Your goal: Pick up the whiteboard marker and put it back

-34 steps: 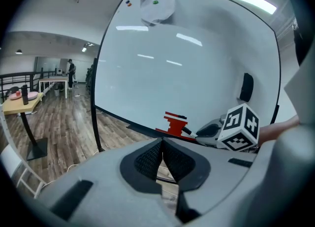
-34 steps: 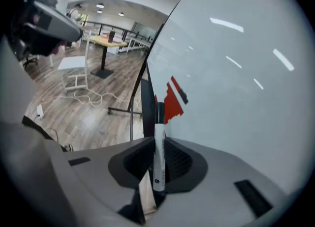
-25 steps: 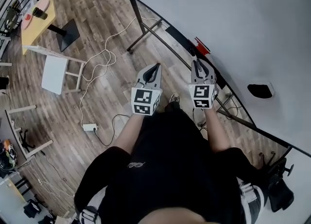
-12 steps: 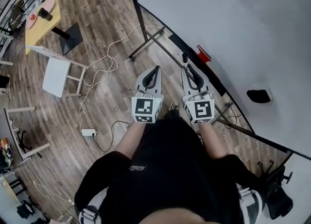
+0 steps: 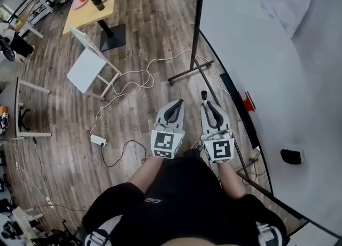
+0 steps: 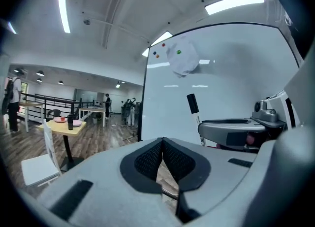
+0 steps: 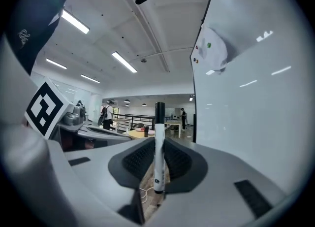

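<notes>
A wood-plank floor (image 5: pixel 133 42) runs beside a large whiteboard (image 5: pixel 256 37) on the right in the head view, where the left gripper (image 5: pixel 179 103) and right gripper (image 5: pixel 205 104) sit side by side near the person's body, the whiteboard marker (image 5: pixel 203 96) poking past the right one's tips. The left gripper view shows its jaws pressed together on nothing, the marker upright just to its right. The right gripper view shows those jaws clenched on the marker's white barrel, black cap up.

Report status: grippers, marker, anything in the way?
Right gripper shut on whiteboard marker, upright, black cap up. Left gripper shut, empty. Whiteboard on the right; nothing between it and the marker.
</notes>
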Demonstrator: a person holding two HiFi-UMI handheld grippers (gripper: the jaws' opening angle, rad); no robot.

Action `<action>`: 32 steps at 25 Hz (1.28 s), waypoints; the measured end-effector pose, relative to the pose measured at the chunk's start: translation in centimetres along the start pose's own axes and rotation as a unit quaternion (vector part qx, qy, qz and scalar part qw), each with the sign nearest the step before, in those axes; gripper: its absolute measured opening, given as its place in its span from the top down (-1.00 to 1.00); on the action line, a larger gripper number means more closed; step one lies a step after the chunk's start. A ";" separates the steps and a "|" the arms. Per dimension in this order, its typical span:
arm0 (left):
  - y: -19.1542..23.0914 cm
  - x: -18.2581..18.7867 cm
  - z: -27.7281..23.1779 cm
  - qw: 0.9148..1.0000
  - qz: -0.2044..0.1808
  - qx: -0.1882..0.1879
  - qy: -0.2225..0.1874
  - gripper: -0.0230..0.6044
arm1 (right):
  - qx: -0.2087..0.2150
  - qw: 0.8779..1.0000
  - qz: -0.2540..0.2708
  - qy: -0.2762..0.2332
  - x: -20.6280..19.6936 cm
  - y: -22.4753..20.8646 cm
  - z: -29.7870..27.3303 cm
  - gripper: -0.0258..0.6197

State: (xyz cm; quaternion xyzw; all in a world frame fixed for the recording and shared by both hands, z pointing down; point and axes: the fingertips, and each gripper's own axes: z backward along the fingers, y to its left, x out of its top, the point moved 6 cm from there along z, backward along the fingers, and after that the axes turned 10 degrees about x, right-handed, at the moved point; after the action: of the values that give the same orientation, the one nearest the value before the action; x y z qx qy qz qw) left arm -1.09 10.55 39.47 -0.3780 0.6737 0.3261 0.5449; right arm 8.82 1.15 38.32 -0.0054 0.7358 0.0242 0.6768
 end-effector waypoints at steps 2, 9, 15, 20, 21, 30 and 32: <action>2.0 -0.2 0.9 1.000 0.003 0.029 0.000 0.91 | 0.027 1.000 -0.003 -0.003 -0.1 1.3 -1.6 0.75; 9.1 -1.1 4.2 0.994 0.017 0.107 -0.009 0.91 | 0.108 0.994 0.012 -0.015 0.3 6.3 -7.6 0.75; 15.2 -1.5 6.2 0.989 0.029 0.146 -0.009 0.91 | 0.142 0.989 0.023 -0.014 0.7 10.9 -12.2 0.75; 20.6 -1.4 7.8 0.988 0.031 0.152 -0.021 0.91 | 0.143 0.989 0.024 -0.017 1.4 14.7 -15.8 0.75; 21.4 -1.3 7.9 0.988 0.030 0.150 -0.023 0.90 | 0.141 0.990 0.027 -0.017 1.5 15.2 -16.4 0.75; 24.3 -2.4 6.1 0.993 0.045 0.105 -0.014 0.91 | 0.093 0.995 0.035 0.007 0.7 15.8 -18.4 0.75; 23.7 -2.5 4.7 0.995 0.052 0.090 -0.014 0.91 | 0.082 0.996 0.032 0.017 0.5 14.6 -18.6 0.75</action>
State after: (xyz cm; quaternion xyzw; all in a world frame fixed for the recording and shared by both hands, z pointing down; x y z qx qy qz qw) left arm -18.99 26.84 41.64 -0.2875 0.7116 0.2974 0.5680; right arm -10.33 14.97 39.81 0.0734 0.7463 -0.0146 0.6613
